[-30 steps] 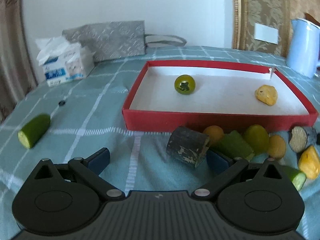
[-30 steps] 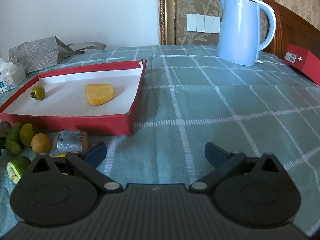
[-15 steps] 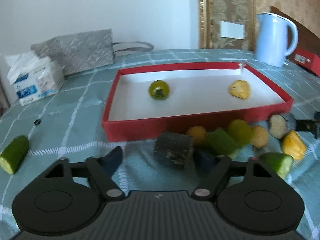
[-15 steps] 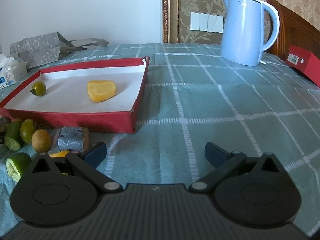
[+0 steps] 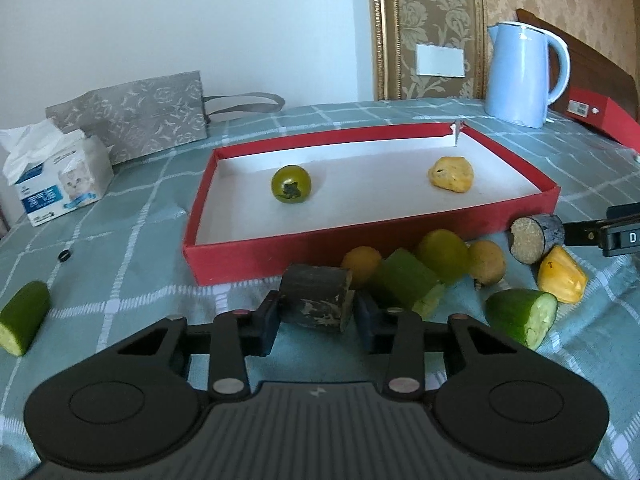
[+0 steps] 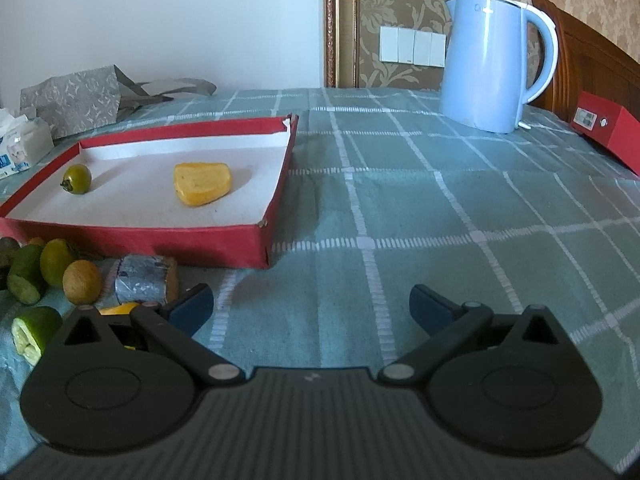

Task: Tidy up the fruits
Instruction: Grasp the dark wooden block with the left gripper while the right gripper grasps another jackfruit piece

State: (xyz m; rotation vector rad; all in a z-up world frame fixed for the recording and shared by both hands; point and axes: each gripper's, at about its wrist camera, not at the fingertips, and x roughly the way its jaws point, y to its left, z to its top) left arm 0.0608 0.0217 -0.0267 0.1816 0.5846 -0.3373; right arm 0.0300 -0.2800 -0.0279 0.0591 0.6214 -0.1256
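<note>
Left claw [image 5: 316, 322] is closing on a dark cylindrical piece [image 5: 317, 298]; both pads appear to touch its sides. The piece lies on its side, long axis across the claw, cut end facing right, just short of the red tray [image 5: 256, 246]. A green wedge [image 5: 408, 282] crowds its right flank, with round fruits behind. A green tomato [image 5: 291, 184] and yellow chunk [image 5: 451, 174] sit inside the tray beyond. Right claw [image 6: 310, 306] stands wide, empty, over bare checked cloth [image 6: 460, 216]; a silver-skinned piece [image 6: 146, 280] lies just left of it.
</note>
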